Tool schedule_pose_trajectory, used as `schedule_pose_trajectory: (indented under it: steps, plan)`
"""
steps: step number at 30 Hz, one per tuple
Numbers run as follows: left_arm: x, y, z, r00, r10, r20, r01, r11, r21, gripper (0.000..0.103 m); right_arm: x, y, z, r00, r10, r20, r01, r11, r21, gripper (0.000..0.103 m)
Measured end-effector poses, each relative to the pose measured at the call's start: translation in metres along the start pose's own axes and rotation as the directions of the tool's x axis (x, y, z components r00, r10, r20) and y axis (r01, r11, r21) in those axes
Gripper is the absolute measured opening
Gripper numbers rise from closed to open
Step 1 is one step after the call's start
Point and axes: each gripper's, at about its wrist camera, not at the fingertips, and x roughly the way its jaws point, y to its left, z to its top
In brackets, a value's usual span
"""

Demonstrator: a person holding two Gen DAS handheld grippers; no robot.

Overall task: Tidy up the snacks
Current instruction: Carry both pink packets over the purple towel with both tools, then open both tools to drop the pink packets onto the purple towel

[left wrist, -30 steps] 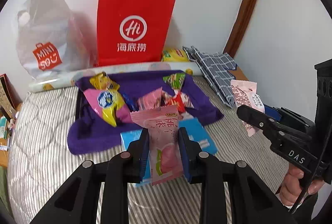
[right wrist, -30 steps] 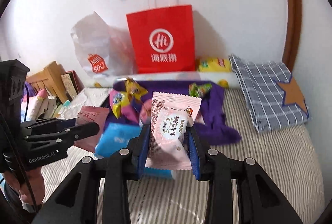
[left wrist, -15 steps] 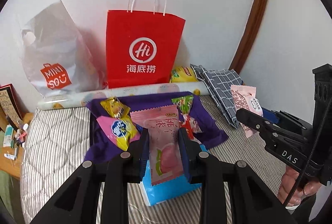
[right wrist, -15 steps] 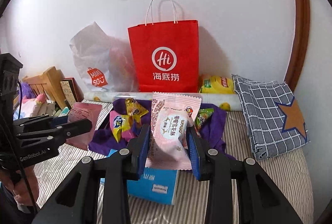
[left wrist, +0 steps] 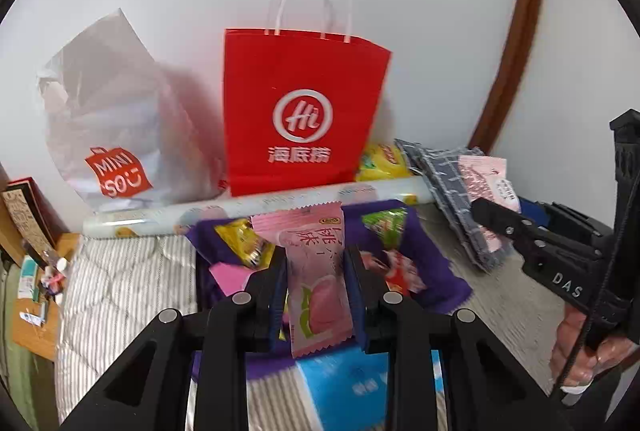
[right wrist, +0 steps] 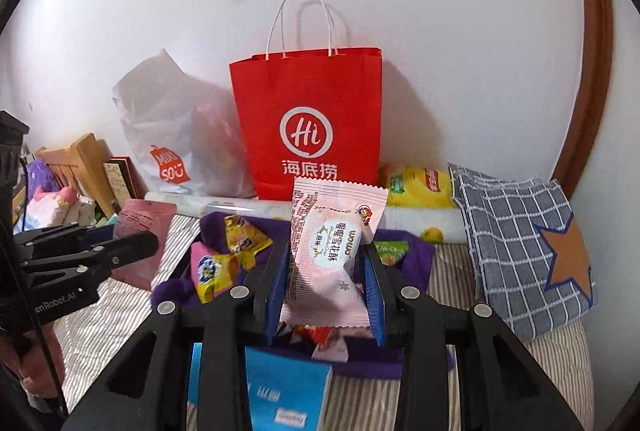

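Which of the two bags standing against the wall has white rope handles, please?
The red paper bag with the "Hi" logo; the greyish plastic Miniso bag to its left has no such handles.

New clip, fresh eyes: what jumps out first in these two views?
The red paper bag standing against the white wall dominates both views, with a white Miniso bag beside it. In front, each gripper is shut on a pink snack packet: the left gripper on a peach one, the right gripper on a snowflake one. Below them, more snacks lie on a purple cloth on the striped bed.
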Motion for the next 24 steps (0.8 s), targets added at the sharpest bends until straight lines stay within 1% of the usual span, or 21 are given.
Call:
schedule_pose_trajectory:
  steps: [5, 8, 15, 22, 24]
  plan:
    - [0.026, 0.014, 0.009, 0.999, 0.036, -0.008, -0.036, 0.999, -0.013, 0.026, 0.032, -0.008, 0.011, 1.0, 0.001, -0.01, -0.001, 1.0, -0.014, 0.035]
    - [0.045, 0.02, 0.015, 0.999, 0.031, -0.027, -0.032, 0.999, -0.028, 0.026, 0.052, -0.013, 0.015, 1.0, -0.005, -0.026, 0.005, 1.0, -0.013, 0.035]
    - [0.078, 0.017, 0.027, 0.998, 0.031, -0.047, -0.031, 0.999, -0.015, 0.026, 0.086, -0.027, 0.018, 0.998, 0.004, -0.055, -0.003, 1.0, 0.01, 0.035]
    - [0.105, 0.012, 0.027, 0.997, 0.046, -0.064, -0.046, 0.999, 0.007, 0.026, 0.108, -0.031, 0.016, 0.996, 0.037, -0.075, -0.037, 0.999, 0.005, 0.035]
    - [0.115, 0.012, 0.026, 0.995, 0.05, -0.084, -0.049, 0.999, 0.016, 0.026, 0.117, -0.032, 0.012, 0.994, 0.046, -0.104, -0.047, 0.999, 0.002, 0.035]
